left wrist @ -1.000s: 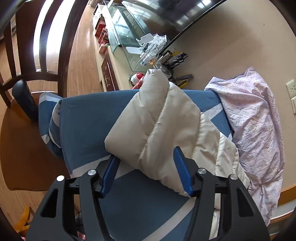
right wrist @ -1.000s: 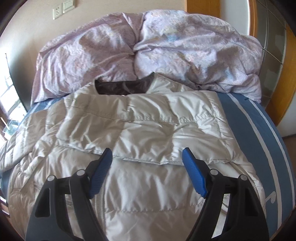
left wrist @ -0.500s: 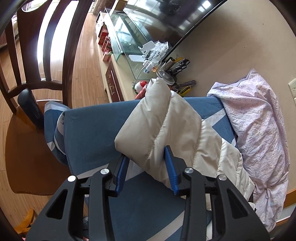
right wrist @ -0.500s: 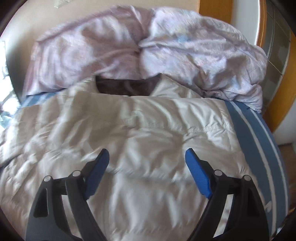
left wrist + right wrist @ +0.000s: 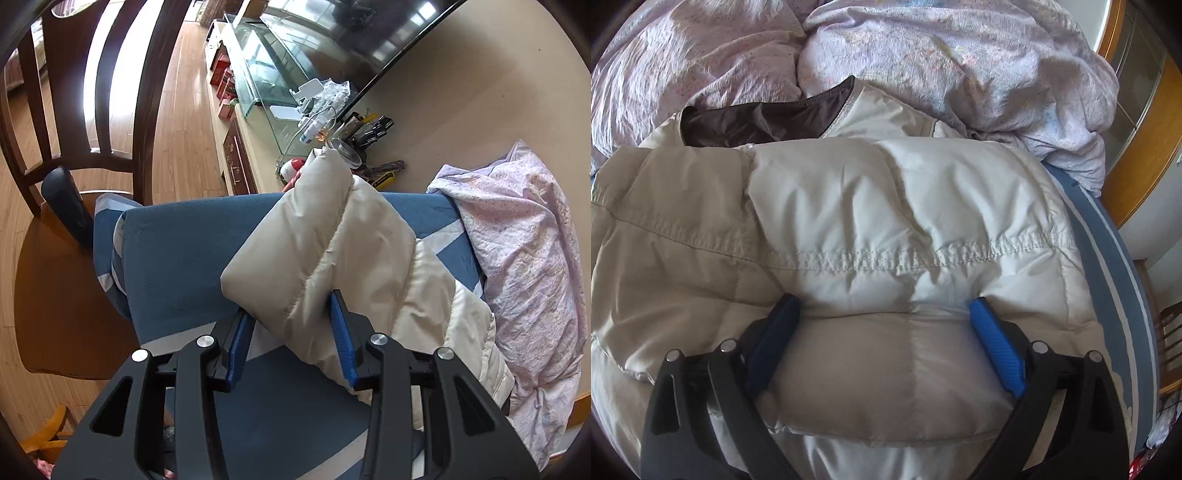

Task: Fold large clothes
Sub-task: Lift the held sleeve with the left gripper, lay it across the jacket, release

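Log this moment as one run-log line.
task: fold puffer jacket | left gripper: shut on sleeve | right gripper: jaws opening, jacket bulging between | surface: blue bed cover

Two fisheye views are provided, one mounted on each gripper and directed forward along its fingers, both pitched steeply downward.

The left wrist view is taken from just behind the left gripper [image 5: 291,332]. It faces across the blue bed cover [image 5: 177,251] toward a wooden chair [image 5: 74,110], a glass cabinet [image 5: 266,66] and the wall. A sleeve of the cream padded jacket [image 5: 332,251] is seen at close range.

The right wrist view is taken from behind the right gripper [image 5: 886,332], very near the jacket body, which fills most of the frame. It faces the lilac duvet [image 5: 923,55] heaped beyond.

The jacket, the bed cover and the duvet [image 5: 524,258] are shared by both views.
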Tool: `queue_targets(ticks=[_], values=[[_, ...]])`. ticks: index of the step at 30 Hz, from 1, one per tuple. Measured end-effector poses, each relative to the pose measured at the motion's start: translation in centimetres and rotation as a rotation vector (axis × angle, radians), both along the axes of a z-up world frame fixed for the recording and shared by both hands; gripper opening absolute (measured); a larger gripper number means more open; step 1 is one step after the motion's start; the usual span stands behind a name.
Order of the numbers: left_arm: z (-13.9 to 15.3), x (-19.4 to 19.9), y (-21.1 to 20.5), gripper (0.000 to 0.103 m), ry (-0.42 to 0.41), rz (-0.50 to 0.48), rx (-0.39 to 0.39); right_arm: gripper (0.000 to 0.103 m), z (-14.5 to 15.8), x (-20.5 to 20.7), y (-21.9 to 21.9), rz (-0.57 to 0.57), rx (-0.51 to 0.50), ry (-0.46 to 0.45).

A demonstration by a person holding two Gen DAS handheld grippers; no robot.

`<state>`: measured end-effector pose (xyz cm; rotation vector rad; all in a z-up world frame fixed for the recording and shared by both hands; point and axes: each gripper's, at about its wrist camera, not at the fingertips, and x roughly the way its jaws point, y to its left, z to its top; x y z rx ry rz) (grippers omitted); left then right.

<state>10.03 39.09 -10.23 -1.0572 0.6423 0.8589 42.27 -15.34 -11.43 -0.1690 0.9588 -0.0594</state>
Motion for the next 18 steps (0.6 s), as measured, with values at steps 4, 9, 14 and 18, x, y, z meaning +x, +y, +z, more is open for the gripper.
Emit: queue_targets(ticks=[4,9,14,18], values=[[0.2,-0.1,0.0,0.035,-0.016,0.009,0.011,0.095,0.0,-0.1,0.0,-0.002,0.0,0.001],[1.1,-0.2,-0.1,0.014,-0.08,0.006,0.034,0.096,0.1,-0.1,0.1,-0.003,0.006,0.002],[3.7,0.0,-1.1,0.011,-0.167,-0.031,0.11,0.096,0.0,-0.1,0.0,-0.005,0.008,0.003],[7.6,1.3,-3.1,0.01,-0.245,-0.107,0.193,0.096,0.0,0.0,0.0,-0.005,0.008,0.003]])
